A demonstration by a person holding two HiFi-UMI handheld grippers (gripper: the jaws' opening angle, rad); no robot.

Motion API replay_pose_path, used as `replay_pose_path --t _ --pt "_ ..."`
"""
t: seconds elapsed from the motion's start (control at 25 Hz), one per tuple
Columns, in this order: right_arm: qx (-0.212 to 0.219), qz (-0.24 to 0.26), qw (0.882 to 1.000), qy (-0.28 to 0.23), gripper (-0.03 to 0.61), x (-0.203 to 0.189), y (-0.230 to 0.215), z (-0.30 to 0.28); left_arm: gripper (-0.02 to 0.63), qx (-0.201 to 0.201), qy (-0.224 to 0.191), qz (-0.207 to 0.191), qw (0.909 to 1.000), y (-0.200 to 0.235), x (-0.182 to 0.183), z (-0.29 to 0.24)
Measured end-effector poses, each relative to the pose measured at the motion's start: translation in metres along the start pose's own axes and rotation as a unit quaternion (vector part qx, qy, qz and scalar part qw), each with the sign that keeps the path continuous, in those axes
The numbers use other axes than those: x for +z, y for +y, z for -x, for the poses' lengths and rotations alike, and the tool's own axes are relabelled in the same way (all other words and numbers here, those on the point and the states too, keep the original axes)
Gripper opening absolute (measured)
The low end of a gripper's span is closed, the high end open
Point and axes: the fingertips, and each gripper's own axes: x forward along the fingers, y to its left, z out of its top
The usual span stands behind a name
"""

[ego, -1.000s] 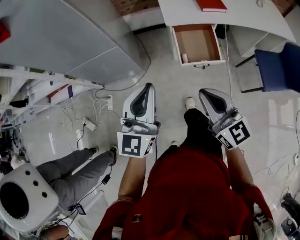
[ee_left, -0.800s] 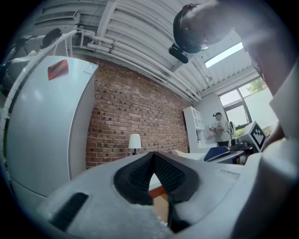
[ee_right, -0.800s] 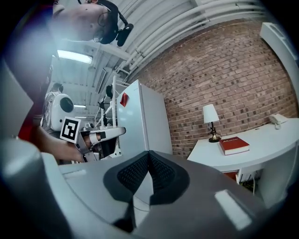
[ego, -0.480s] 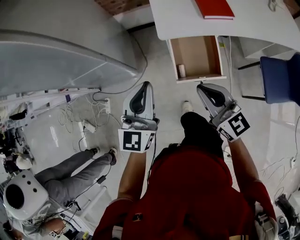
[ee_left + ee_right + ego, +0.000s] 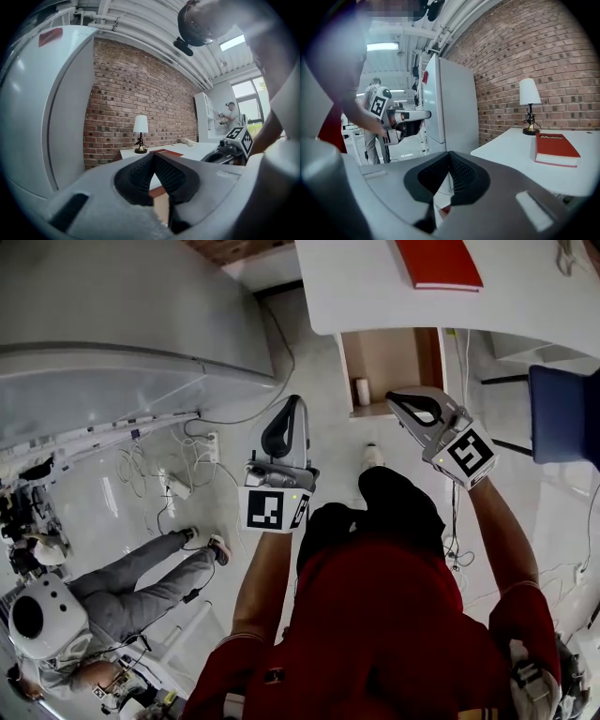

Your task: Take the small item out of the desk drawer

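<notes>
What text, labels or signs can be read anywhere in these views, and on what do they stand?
Red book on the white desk: one short white word near the cover's top edge, too blurred to read.
Red label on the fridge: too blurred to read.
Marker cubes: black-and-white square patterns only, no letters or numbers.
Nothing else legible.

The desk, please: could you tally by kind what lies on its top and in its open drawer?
Red book: 1
Table lamp: 1
Pale bundle, kind unclear: 1
Small white item in the drawer: 1
Total: 4
</notes>
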Motion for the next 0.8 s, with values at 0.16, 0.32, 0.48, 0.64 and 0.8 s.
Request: replay_pose_path --t 0.16,0.32,0.48,0.64,0.8 --pt "0.036 0.025 0.998 0.036 0.012 -0.024 -0.011 -0.02 0.003 0.003 0.009 -0.006 0.9999 0.005 -0.016 -0.013" --pt "0.078 0.054 0.992 0.083 0.012 -0.052 -0.018 -0.045 0.003 -0.001 0.005 -0.004 1.0 0.014 -0.024 -0.025" --pt "0.11 0.073 0.983 0.129 0.022 -0.087 -0.013 -0.065 0.003 -0.013 -0.002 0.002 0.9999 0.022 -0.041 -0.025" --pt "0.134 0.08 0.976 0.153 0.037 -0.115 -0.015 -0.085 0.003 -0.014 0.001 0.001 0.9999 0.039 -0.062 -0.032" --pt "0.153 0.101 0.967 0.179 0.049 -0.141 -0.019 -0.099 0.003 -0.019 0.001 -0.001 0.9998 0.05 -0.078 -0.047"
